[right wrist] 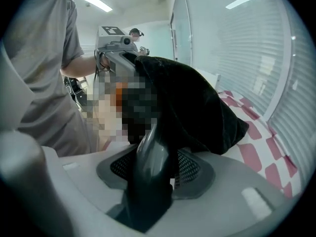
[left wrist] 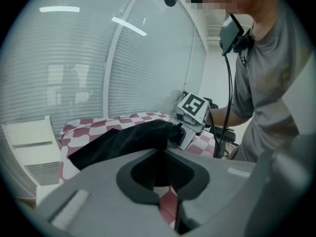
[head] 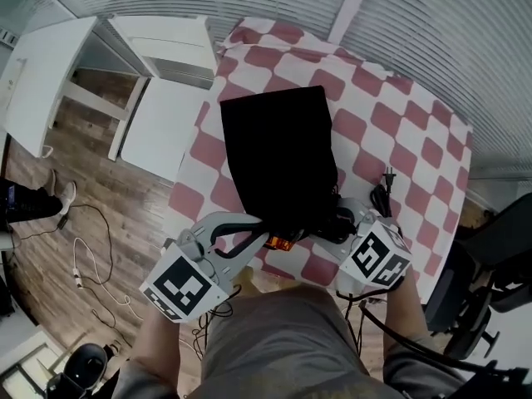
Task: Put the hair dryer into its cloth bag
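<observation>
Pinching cloth bag [head: 278,152] rim with left gripper [left wrist: 160,158] near tablecloth [head: 416,140] edge. Clamping hair dryer [right wrist: 147,181] handle in right gripper [right wrist: 162,158], bare checks lying open rightward.

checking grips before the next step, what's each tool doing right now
left tool: closed on the bag at its edge
right tool: closed on the dryer by its handle
</observation>
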Action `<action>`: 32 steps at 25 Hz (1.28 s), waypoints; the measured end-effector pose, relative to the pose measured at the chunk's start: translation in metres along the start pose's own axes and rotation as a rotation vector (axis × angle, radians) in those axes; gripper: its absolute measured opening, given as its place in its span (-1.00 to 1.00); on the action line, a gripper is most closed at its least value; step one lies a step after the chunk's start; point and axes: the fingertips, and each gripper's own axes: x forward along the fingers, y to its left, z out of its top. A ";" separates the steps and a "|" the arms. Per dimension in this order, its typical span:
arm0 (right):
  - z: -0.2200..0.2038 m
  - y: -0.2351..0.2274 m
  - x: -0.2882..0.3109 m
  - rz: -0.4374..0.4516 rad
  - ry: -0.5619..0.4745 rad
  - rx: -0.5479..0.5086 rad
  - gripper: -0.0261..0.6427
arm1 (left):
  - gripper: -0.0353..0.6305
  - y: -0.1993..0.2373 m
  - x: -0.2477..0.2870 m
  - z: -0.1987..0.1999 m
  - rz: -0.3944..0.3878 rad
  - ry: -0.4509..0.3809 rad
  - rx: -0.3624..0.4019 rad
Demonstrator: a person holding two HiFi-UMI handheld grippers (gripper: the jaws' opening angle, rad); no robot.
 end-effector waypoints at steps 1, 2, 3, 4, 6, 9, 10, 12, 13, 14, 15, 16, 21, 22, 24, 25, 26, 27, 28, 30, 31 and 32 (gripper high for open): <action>0.001 0.000 0.001 0.007 0.003 -0.011 -0.27 | -0.84 -0.004 -0.001 0.000 -0.012 0.012 0.033; 0.001 0.000 0.003 0.012 0.004 -0.017 -0.27 | -0.84 -0.008 -0.001 0.000 -0.023 0.017 0.058; 0.002 0.001 0.005 0.016 0.003 -0.017 -0.27 | -0.84 -0.012 -0.002 -0.001 -0.032 0.012 0.072; 0.002 0.001 0.006 0.018 0.000 -0.012 -0.28 | -0.85 -0.016 -0.003 0.000 -0.042 0.002 0.079; 0.003 -0.001 0.008 0.014 -0.007 0.008 -0.27 | -0.85 -0.023 -0.005 0.003 -0.059 -0.014 0.082; 0.004 -0.009 0.008 -0.010 -0.025 0.068 -0.27 | -0.85 -0.029 -0.006 -0.001 -0.068 -0.006 0.074; 0.006 -0.013 0.008 -0.024 -0.034 0.089 -0.27 | -0.85 -0.031 -0.006 -0.004 -0.070 -0.002 0.070; 0.010 -0.020 0.006 -0.056 -0.040 0.122 -0.27 | -0.85 -0.036 -0.004 -0.006 -0.073 -0.005 0.059; 0.010 -0.024 0.007 -0.071 -0.033 0.135 -0.27 | -0.85 -0.037 -0.003 -0.005 -0.073 -0.008 0.056; 0.011 -0.026 0.008 -0.084 -0.023 0.149 -0.27 | -0.85 -0.038 -0.002 -0.004 -0.071 -0.010 0.058; 0.010 -0.028 0.010 -0.096 -0.013 0.165 -0.27 | -0.85 -0.039 -0.001 -0.003 -0.068 -0.008 0.065; 0.009 -0.030 0.012 -0.108 -0.003 0.183 -0.27 | -0.85 -0.039 0.001 -0.002 -0.066 -0.004 0.076; 0.005 -0.037 0.022 -0.156 0.022 0.275 -0.27 | -0.85 -0.046 0.010 -0.009 -0.075 0.037 0.110; 0.006 -0.039 0.023 -0.166 0.023 0.288 -0.27 | -0.84 -0.047 0.012 -0.012 -0.077 0.045 0.109; 0.007 -0.043 0.024 -0.187 0.024 0.303 -0.27 | -0.84 -0.047 0.015 -0.017 -0.076 0.057 0.108; 0.007 -0.044 0.025 -0.197 0.025 0.306 -0.27 | -0.84 -0.046 0.016 -0.018 -0.075 0.060 0.107; 0.008 -0.046 0.026 -0.206 0.026 0.308 -0.27 | -0.84 -0.045 0.016 -0.018 -0.074 0.059 0.105; 0.008 -0.048 0.028 -0.213 0.027 0.306 -0.26 | -0.84 -0.043 0.016 -0.017 -0.073 0.058 0.102; 0.007 -0.050 0.031 -0.222 0.030 0.300 -0.26 | -0.84 -0.041 0.017 -0.017 -0.071 0.058 0.098; 0.004 -0.053 0.036 -0.246 0.038 0.288 -0.26 | -0.85 -0.037 0.019 -0.019 -0.066 0.060 0.081; 0.003 -0.054 0.038 -0.259 0.041 0.285 -0.26 | -0.84 -0.034 0.019 -0.020 -0.061 0.058 0.068; 0.001 -0.054 0.041 -0.270 0.044 0.283 -0.25 | -0.85 -0.031 0.019 -0.020 -0.053 0.054 0.054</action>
